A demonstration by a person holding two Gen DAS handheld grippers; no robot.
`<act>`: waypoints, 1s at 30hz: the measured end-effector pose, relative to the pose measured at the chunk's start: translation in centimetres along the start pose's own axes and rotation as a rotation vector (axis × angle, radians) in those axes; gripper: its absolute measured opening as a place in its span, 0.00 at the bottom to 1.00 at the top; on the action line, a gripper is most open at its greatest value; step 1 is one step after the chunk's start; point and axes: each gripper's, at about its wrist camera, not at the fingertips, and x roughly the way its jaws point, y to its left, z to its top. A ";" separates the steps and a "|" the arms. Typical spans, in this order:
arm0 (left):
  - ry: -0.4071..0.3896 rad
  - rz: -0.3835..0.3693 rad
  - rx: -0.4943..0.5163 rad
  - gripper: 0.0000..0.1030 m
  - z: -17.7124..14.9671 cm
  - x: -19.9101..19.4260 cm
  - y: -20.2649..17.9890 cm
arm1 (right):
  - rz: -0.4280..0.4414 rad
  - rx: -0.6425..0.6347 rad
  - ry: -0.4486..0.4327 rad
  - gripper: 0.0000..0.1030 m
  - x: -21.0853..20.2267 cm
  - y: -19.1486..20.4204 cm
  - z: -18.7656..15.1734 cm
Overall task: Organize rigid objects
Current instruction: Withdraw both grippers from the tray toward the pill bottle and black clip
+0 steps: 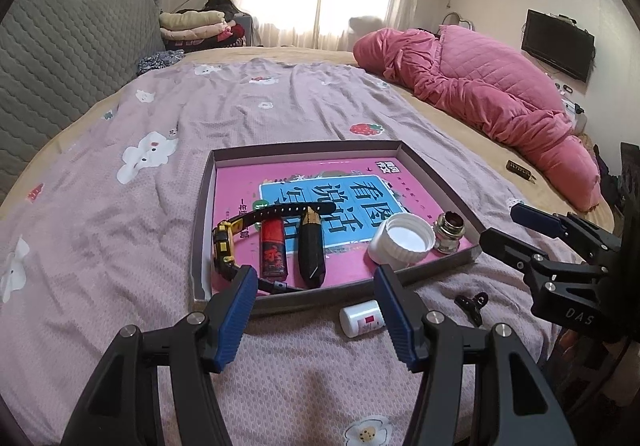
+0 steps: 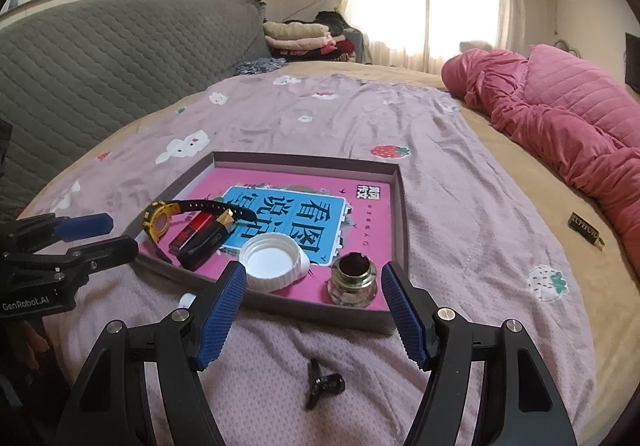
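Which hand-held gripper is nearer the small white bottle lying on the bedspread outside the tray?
Left. The small white bottle lies right beside the left hand-held gripper, against its right finger. The right hand-held gripper is off to the bottle's right, nearer the black clip. Both are open and empty.

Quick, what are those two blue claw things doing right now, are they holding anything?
Left gripper: open, holding nothing, poised near the tray's front edge.
Right gripper: open, holding nothing, also near the tray's front edge.
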 end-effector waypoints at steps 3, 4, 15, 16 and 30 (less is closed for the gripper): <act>0.002 0.004 0.004 0.58 -0.2 -0.2 -0.1 | -0.012 -0.005 0.001 0.70 -0.4 -0.2 -0.3; 0.001 0.004 0.003 0.58 -0.2 -0.3 -0.1 | -0.014 -0.005 0.001 0.70 -0.5 -0.3 -0.4; 0.027 0.004 0.020 0.58 -1.1 -0.8 -0.7 | -0.028 0.024 0.038 0.70 -1.4 -1.0 -1.4; 0.028 0.004 0.022 0.58 -1.1 -0.8 -0.7 | -0.029 0.022 0.043 0.70 -1.4 -1.0 -1.6; 0.104 -0.047 0.024 0.58 -2.7 0.0 -2.3 | 0.028 0.066 0.127 0.70 -1.6 -1.1 -3.6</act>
